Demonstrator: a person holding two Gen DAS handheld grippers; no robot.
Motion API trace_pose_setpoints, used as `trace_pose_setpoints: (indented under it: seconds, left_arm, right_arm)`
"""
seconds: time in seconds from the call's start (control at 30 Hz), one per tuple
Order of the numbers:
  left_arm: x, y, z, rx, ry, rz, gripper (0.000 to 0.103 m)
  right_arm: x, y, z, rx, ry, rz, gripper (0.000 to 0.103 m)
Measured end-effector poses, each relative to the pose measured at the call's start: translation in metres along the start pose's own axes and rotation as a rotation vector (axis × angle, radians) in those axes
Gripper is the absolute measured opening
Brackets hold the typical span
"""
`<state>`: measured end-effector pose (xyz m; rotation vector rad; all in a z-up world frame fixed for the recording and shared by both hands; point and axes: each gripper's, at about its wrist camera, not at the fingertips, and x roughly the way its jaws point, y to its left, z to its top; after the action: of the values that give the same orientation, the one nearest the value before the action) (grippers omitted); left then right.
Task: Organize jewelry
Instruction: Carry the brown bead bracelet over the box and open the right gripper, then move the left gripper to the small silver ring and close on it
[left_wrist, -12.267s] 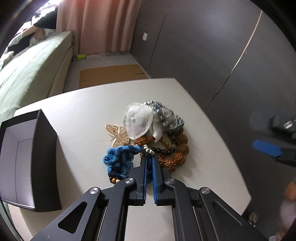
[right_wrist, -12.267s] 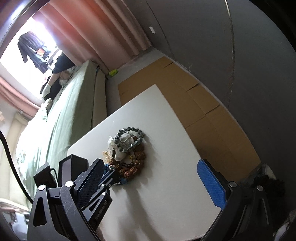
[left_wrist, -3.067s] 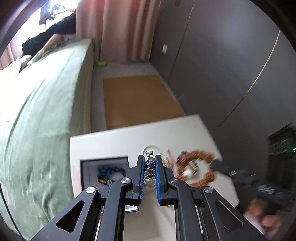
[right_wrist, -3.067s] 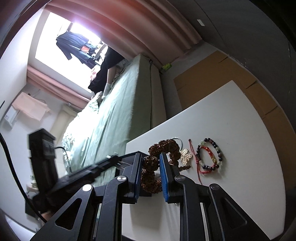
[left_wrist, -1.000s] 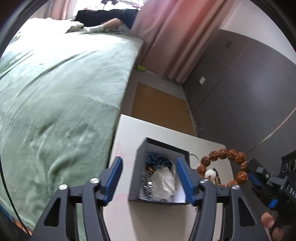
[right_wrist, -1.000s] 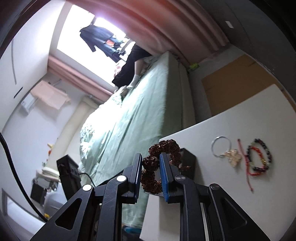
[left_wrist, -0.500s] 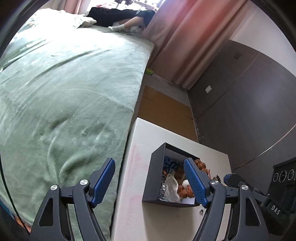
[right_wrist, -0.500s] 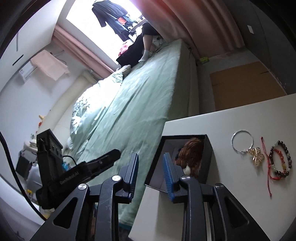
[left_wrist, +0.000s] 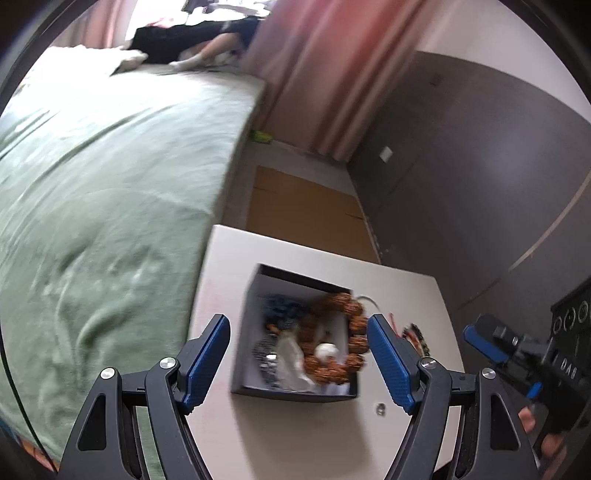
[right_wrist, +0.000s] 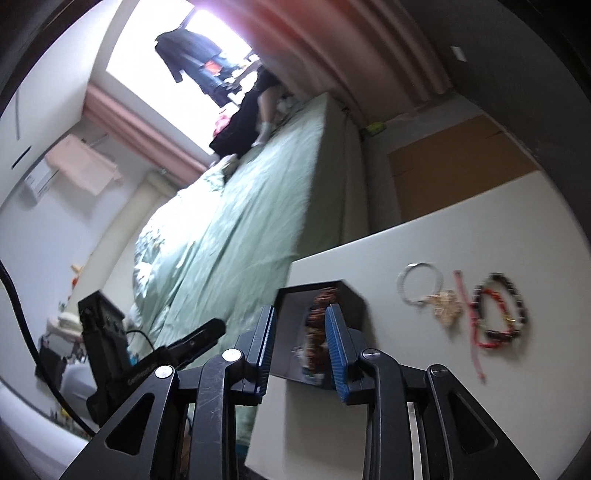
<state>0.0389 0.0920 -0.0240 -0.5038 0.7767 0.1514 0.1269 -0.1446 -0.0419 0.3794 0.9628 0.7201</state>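
A black open box (left_wrist: 255, 295) stands on the white table (left_wrist: 229, 266). In it lie a brown seed-bead bracelet (left_wrist: 351, 325), a blue cord piece (left_wrist: 280, 310), a clear pouch (left_wrist: 291, 354) and a silvery bead string (left_wrist: 264, 350). My left gripper (left_wrist: 299, 358) is open wide above the box and empty. My right gripper (right_wrist: 299, 343) is open and empty just above the box (right_wrist: 351, 299), with the brown bracelet (right_wrist: 319, 325) between its fingers in view. On the table to the right lie a silver ring with a gold butterfly (right_wrist: 421, 280), a red cord (right_wrist: 469, 306) and a dark bead bracelet (right_wrist: 498, 314).
A green bed (left_wrist: 92, 184) runs along the table's left edge. Brown floor mat (left_wrist: 303, 210) and dark wardrobe doors (left_wrist: 480, 184) lie beyond the table. A small metal bit (left_wrist: 380, 408) sits on the table in front of the box.
My right gripper has opened and let the brown bracelet drop into the box. My left gripper has opened wider and shifted over the box.
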Motion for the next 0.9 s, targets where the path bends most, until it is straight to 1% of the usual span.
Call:
trace_pose_setpoints:
  seconds: [0.03,0.07,0.1,0.17,0.27,0.3,0.43,0.6,0.9]
  left_arm:
    - [0.002,-0.007,-0.001,0.014,0.002,-0.004,0.077]
    - [0.004,-0.015,-0.001,0.028,0.007,-0.01,0.077]
    - [0.008,-0.023,-0.001,0.042,0.013,-0.019,0.077]
    - [0.015,-0.039,-0.002,0.071,0.033,-0.033,0.077]
    - [0.025,-0.063,-0.005,0.119,0.058,-0.046,0.077]
    - [0.028,-0.07,-0.006,0.133,0.065,-0.051,0.075]
    - [0.042,-0.093,-0.016,0.181,0.118,-0.046,0.062]
    - [0.054,-0.105,-0.034,0.216,0.168,-0.026,0.054]
    - [0.069,-0.117,-0.062,0.242,0.223,0.009,0.045]
  right_arm:
    - [-0.004,-0.003,0.001,0.01,-0.006,-0.009,0.041]
    - [-0.009,-0.009,0.002,0.026,-0.015,-0.021,0.048]
    - [-0.015,-0.017,0.004,0.045,-0.024,-0.035,0.052]
    - [-0.024,-0.029,0.007,0.071,-0.029,-0.061,0.052]
    - [-0.034,-0.053,0.011,0.128,-0.03,-0.124,0.052]
    - [-0.036,-0.059,0.011,0.146,-0.027,-0.139,0.052]
    - [-0.045,-0.082,0.013,0.201,-0.013,-0.181,0.052]
    - [-0.057,-0.101,0.013,0.238,-0.008,-0.21,0.052]
    - [-0.069,-0.116,0.01,0.262,0.018,-0.258,0.052]
